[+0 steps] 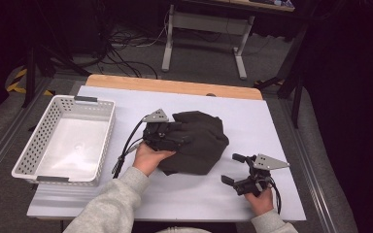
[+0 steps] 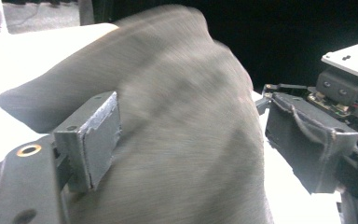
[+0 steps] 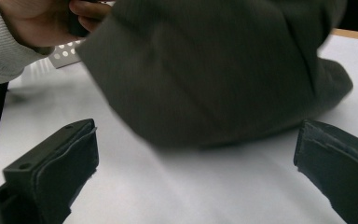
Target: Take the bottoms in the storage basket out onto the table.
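Grey knit sleeves (image 1: 111, 204), ribbed cuffs. Both grippers blk w/ grey 3-cornered top plates (image 1: 156, 116), blk cables (image 1: 126, 148) trailing.

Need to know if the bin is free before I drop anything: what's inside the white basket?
The white basket looks empty: its pale floor is bare in the high view. Its near wall hides a thin strip of floor. The dark cloth lies on the table beside it.

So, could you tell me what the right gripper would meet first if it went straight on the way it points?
Probably the dark cloth bundle. The right gripper, jaws open, faces it across a bare strip of table.
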{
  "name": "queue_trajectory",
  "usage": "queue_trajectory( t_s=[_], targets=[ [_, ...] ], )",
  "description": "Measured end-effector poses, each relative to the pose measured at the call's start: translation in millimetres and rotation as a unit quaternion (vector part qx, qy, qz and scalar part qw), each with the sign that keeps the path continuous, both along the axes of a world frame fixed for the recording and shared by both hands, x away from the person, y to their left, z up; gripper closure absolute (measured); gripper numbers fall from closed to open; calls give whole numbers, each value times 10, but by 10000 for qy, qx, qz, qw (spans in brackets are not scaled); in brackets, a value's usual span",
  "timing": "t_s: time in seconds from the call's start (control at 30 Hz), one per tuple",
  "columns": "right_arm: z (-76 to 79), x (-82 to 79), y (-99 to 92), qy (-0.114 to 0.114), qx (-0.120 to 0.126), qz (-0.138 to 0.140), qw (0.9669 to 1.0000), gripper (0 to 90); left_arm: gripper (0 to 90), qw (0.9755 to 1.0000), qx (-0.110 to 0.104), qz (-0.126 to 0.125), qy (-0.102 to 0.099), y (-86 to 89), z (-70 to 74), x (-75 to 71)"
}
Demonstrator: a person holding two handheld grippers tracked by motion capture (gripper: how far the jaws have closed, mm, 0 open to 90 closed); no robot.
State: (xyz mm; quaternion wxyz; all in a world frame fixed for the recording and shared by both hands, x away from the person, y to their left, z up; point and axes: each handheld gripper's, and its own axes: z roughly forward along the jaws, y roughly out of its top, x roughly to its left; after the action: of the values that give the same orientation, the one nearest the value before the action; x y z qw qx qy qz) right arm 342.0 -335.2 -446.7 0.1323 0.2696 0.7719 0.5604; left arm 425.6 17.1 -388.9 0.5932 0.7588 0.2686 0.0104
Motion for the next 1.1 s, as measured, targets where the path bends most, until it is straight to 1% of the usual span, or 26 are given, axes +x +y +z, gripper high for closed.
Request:
queue_trajectory(
  t_s=[0.03,0.1,0.17,0.23,0.27,0.37,0.5,0.63,0.8,0.83,0.9,0.97,1.07,1.1],
  targets=[
    [2,-2,-2,-10,4,0,10000,4,160,10000,-2,13,-8,7,1,-2],
    [3,-4,-4,-16,14,0,10000,4,162,10000,-37,10,9,21,6,-10],
    [5,-6,-6,-26,21,-1,10000,4,152,10000,-21,31,-3,27,14,-19],
    [7,-7,-9,-28,37,-1,10000,4,141,10000,32,61,-65,36,26,-29],
    [9,-9,-12,-34,43,-1,10000,4,135,9999,51,73,-66,39,35,-41],
    [9,-9,-13,-34,44,1,10000,4,129,9997,121,123,-187,61,64,-63],
    [9,-9,-13,-33,45,1,10000,4,130,9996,62,162,-223,103,105,-84],
    [10,-11,-18,-40,61,-3,10000,4,128,9994,61,216,-263,167,143,-98],
    [9,-10,-15,-35,54,-4,10000,4,122,9985,194,309,-401,268,193,-150],
    [9,-8,-14,-31,47,-4,10000,4,120,9984,203,311,-417,286,196,-155],
    [8,-9,-14,-31,43,-10,10000,4,116,9984,204,345,-386,332,200,-181],
    [7,-7,-13,-26,43,-5,10000,4,112,9979,258,387,-454,386,202,-203],
    [6,-9,-10,-29,31,-9,10000,4,104,9972,328,464,-488,460,197,-249],
    [6,-9,-10,-27,34,-6,10000,4,102,9972,328,476,-468,475,194,-262]
  ],
)
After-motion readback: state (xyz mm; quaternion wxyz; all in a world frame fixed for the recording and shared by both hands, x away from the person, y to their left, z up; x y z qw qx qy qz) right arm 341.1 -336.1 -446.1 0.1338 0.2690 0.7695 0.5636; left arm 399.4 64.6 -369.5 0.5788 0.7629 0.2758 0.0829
